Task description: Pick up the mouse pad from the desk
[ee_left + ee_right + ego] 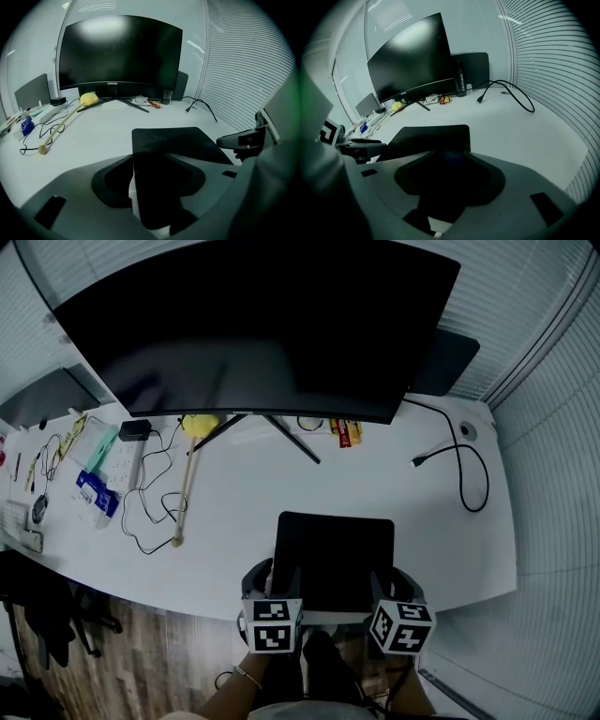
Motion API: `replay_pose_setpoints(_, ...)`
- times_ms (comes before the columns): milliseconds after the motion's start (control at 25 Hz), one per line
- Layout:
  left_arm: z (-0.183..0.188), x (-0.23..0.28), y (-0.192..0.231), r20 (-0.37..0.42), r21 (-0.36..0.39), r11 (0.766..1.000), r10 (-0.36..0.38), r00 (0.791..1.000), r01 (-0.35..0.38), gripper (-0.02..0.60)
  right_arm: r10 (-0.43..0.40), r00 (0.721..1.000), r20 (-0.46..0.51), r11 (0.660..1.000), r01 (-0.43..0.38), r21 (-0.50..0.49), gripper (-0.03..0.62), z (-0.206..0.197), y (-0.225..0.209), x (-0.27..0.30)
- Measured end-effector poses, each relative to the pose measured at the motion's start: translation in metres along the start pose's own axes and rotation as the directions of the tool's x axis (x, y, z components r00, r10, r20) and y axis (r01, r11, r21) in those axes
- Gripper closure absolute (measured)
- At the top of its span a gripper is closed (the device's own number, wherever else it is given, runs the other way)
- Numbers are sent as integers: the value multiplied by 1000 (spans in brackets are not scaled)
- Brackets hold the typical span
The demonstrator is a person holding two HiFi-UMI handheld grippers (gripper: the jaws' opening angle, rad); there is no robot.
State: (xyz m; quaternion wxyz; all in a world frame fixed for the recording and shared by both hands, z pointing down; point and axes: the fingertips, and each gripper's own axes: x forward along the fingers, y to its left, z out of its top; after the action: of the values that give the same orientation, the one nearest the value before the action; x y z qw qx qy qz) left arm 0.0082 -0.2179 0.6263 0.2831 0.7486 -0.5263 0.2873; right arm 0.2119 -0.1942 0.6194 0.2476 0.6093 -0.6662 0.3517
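A black mouse pad point(333, 554) lies flat on the white desk point(234, 512), its near edge at the desk's front edge. My left gripper point(281, 582) is at the pad's near left corner and my right gripper point(382, 587) at its near right corner. In the left gripper view the mouse pad point(178, 140) runs in between the parted jaws of the left gripper point(154, 187). In the right gripper view the mouse pad point(431, 136) likewise reaches between the spread jaws of the right gripper point(450, 183). Both stand open, neither pressing on the pad.
A large dark monitor point(253, 324) on a splayed stand fills the back of the desk. A loose black cable point(464, 465) curls at the right. At the left lie a yellow-headed stick point(187, 484), tangled wires, a power strip and a blue item point(97, 493).
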Motion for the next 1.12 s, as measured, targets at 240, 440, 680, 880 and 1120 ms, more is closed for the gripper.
replay_pose_setpoints(240, -7, 6, 3, -49, 20, 1000, 21, 999, -20, 362, -8, 1000, -30, 1000, 8, -3, 396, -7, -7, 6)
replay_pose_setpoints(440, -8, 7, 3, -55, 12, 1000, 23, 998, -22, 362, -13, 999, -42, 1000, 13, -4, 391, -9, -10, 9)
replay_pose_setpoints(680, -10, 11, 5, -79, 4, 1000, 22, 997, -21, 362, -18, 998, -58, 1000, 18, -1, 382, -9, -12, 14)
replay_pose_setpoints(880, -10, 14, 3, -101, -3, 1000, 10, 995, -11, 362, -22, 997, -68, 1000, 22, 2, 379, -8, -14, 16)
replay_pose_setpoints(1120, -10, 14, 3, -141, -21, 1000, -1, 990, -2, 362, -33, 995, -96, 999, 32, -14, 376, -9, -16, 18)
